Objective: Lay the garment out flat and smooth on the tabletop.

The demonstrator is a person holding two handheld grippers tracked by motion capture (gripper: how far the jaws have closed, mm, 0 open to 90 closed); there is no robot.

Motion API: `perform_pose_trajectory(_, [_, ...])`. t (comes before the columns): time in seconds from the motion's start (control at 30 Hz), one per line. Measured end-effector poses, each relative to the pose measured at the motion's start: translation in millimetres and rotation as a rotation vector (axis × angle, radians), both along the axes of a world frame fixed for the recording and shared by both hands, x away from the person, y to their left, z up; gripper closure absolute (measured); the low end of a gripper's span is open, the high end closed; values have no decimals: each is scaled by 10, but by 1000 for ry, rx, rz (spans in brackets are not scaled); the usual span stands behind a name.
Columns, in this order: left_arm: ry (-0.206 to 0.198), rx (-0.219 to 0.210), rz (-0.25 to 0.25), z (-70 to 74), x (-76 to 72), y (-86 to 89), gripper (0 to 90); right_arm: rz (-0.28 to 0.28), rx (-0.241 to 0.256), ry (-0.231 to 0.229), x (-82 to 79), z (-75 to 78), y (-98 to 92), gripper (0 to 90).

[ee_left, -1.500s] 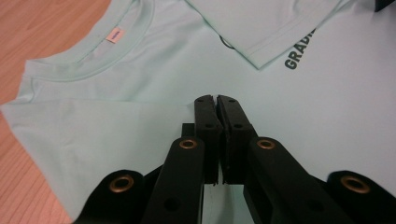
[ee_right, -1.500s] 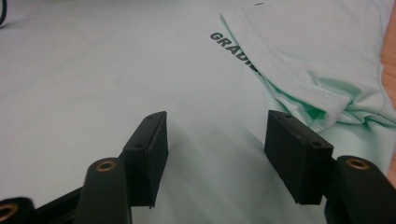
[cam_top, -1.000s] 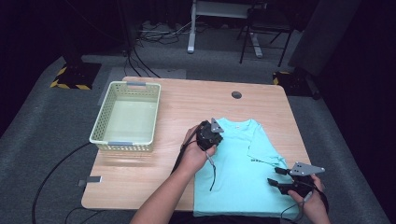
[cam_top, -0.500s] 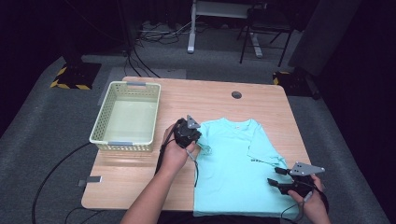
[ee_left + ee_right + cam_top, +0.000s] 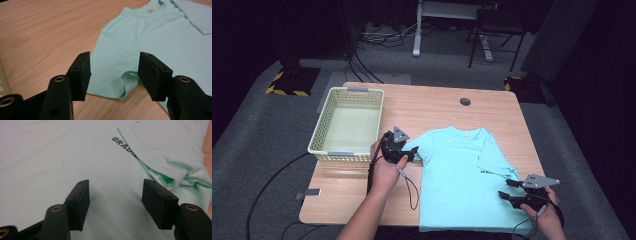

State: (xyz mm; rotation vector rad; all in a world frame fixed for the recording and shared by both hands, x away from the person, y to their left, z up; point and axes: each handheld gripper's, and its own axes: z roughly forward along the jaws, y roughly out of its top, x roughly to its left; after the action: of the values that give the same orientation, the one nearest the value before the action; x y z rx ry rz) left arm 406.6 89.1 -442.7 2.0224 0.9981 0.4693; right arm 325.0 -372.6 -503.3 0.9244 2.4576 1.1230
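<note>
Soft mint T-shirt [image 5: 462, 175], wooden table [image 5: 432, 107]

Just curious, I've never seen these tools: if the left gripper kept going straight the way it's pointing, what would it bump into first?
Probably the left sleeve of the mint T-shirt; the left gripper is open just short of its hem.

A mint green T-shirt [image 5: 75, 157] carries black capital letters printed on its front, reading "GRADI" [image 5: 124, 145] before a folded sleeve [image 5: 162, 147] of the shirt covers the rest of the word. A small red tag [image 5: 150, 10] sits inside the shirt's collar; its writing is too small to read.
</note>
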Motion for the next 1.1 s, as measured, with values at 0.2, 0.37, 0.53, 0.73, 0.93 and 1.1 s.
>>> perform_pose_trajectory(0.2, [-26, -19, -20, 58, -101, -96, 401, 0, 0, 0, 0, 0, 0, 394])
perform_pose_trajectory(0.37, [-43, -2, -60, 89, -219, -196, 391, -5, 5, 4, -5, 3, 4, 391])
perform_pose_trajectory(0.53, [-46, 21, -92, 75, -357, -280, 380, 2, -2, 10, 15, 87, 17, 432])
perform_pose_trajectory(0.73, [-43, 31, -119, 20, -468, -350, 378, 14, 14, -14, 88, 264, 42, 449])
perform_pose_trajectory(0.93, [-24, 39, -148, -104, -577, -430, 372, 35, -11, -30, 209, 407, 113, 464])
perform_pose_trajectory(1.1, [6, 45, -170, -242, -636, -485, 372, 39, -45, -24, 321, 458, 201, 473])
